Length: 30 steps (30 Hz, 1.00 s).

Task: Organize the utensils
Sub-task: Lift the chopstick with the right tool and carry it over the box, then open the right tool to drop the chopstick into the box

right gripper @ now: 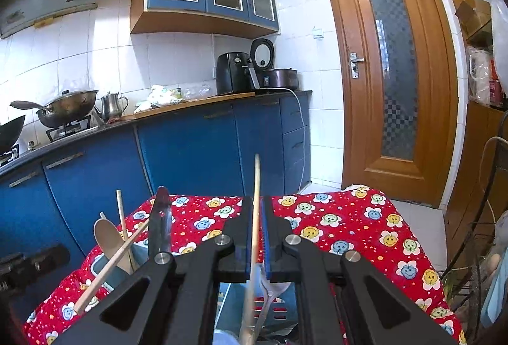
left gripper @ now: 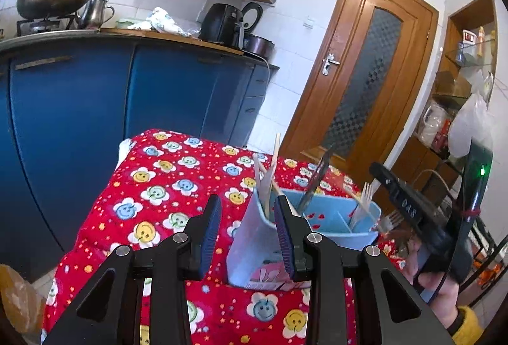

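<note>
A light blue utensil holder (left gripper: 349, 237) stands on the red smiley-flower cloth (left gripper: 165, 186). It holds wooden chopsticks (left gripper: 270, 179), a black knife (left gripper: 317, 179) and white plastic forks (left gripper: 365, 199). My left gripper (left gripper: 247, 229) is open around the holder's near left corner; its left pad stands clear of the wall. My right gripper (right gripper: 256, 218) is shut on a wooden chopstick (right gripper: 257, 179) that sticks up between the pads. Under it lies a white plastic spoon (right gripper: 270, 284). In the right wrist view the holder (right gripper: 114, 275) sits low left with a wooden spoon (right gripper: 106, 237).
Blue cabinets (right gripper: 190, 154) run behind the table, and their counter carries a wok (right gripper: 68, 106), a kettle (right gripper: 111, 105) and an air fryer (right gripper: 233, 71). A wooden door (right gripper: 390, 75) is at the back right. Shelves and a metal rack (right gripper: 476, 218) crowd the right edge.
</note>
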Motion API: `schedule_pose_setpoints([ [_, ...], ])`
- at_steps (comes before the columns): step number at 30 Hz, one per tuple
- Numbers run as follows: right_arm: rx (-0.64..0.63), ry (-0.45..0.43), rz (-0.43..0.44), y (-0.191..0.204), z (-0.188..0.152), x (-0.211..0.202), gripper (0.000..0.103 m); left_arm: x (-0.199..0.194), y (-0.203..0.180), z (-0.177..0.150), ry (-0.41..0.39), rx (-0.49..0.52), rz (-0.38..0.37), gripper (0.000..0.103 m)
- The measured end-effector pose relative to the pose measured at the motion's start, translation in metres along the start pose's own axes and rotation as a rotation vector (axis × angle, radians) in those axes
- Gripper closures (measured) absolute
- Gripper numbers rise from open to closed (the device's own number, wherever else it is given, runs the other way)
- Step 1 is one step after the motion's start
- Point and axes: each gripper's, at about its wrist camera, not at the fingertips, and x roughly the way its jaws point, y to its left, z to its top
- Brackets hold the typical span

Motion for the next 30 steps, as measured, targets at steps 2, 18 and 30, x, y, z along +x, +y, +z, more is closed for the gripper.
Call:
schedule_pose_setpoints([
  [2,0.023,0.011,0.013,-0.004,0.000,0.001,0.096,0.005,0.000,0.008,0.012,-0.001,-0.011,0.068],
  [18,0.189,0.012,0.093,-0.046,-0.007,-0.045,0.086,0.010,-0.027,0.022,0.091,0.016,-0.074,0.068],
  [30,0.200,0.007,0.129,-0.058,-0.017,-0.063,0.079,0.015,-0.055,0.012,0.261,0.073,-0.004,0.068],
])
